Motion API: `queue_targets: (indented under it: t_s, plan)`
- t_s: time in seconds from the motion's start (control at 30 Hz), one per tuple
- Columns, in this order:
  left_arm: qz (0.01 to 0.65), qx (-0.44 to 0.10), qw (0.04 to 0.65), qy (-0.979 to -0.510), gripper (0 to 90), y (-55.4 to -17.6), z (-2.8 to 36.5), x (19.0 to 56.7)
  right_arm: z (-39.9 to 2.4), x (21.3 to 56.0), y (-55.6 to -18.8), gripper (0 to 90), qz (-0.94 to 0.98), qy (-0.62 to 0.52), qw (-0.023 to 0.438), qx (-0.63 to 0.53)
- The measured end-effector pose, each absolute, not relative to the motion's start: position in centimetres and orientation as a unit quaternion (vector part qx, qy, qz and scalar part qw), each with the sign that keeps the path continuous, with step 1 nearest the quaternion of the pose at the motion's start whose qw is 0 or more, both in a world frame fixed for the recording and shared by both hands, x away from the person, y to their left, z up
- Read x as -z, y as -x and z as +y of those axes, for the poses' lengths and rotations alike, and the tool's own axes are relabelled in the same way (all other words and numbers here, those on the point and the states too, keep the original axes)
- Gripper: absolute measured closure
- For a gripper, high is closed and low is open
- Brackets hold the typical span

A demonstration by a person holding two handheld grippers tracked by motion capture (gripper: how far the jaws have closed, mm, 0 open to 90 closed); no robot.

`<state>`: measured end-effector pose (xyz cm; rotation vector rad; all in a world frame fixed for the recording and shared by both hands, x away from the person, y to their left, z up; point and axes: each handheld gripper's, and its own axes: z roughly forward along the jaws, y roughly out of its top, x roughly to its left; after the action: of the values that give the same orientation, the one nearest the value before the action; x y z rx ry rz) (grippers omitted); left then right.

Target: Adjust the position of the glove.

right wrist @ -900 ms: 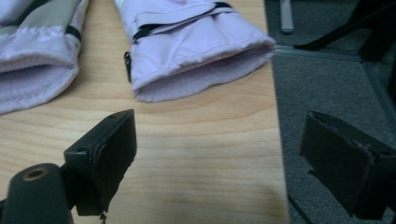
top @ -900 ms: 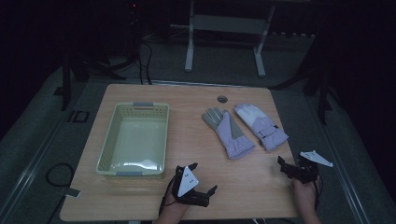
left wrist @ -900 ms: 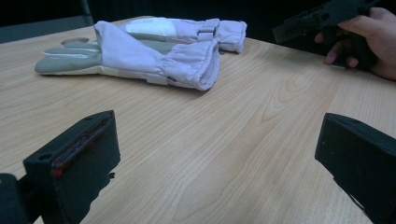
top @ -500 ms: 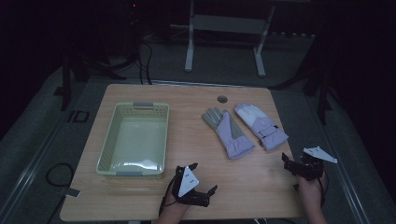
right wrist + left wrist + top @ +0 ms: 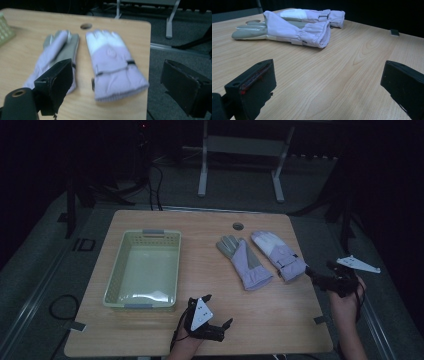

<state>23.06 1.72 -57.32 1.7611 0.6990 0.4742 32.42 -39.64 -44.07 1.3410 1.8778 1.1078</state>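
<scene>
The left tool (image 5: 214, 320) lies low on the near edge of the worktop (image 5: 280, 320), its jaws wide apart and empty, pointing toward the two gloves. The right tool (image 5: 320, 277) is held in a raised hand (image 5: 345, 300) off the worktop's right edge (jaws also spread, holding nothing), aimed at the right glove (image 5: 279, 256). The left glove (image 5: 245, 262) lies just beside it. A pale basket (image 5: 114, 280) stands at left.

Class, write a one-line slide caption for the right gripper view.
Open right claw faces two lilac gloves lying on a wooden table.
</scene>
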Motion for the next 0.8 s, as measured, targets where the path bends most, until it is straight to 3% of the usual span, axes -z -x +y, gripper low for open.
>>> queue_targets:
  t_s: [0.27, 0.8]
  plan:
    - [0.296, -0.201, 0.560, -0.747, 0.2, -23.1, 1.7, 57.3, -38.8, 41.0, -33.3, 11.1, 0.676, -0.511, 0.308, -0.433]
    - [0.290, -0.196, 0.563, -0.748, 0.2, -23.0, 1.7, 57.3, -33.9, 37.2, -36.9, 13.5, 0.725, -0.457, 0.287, -0.428]
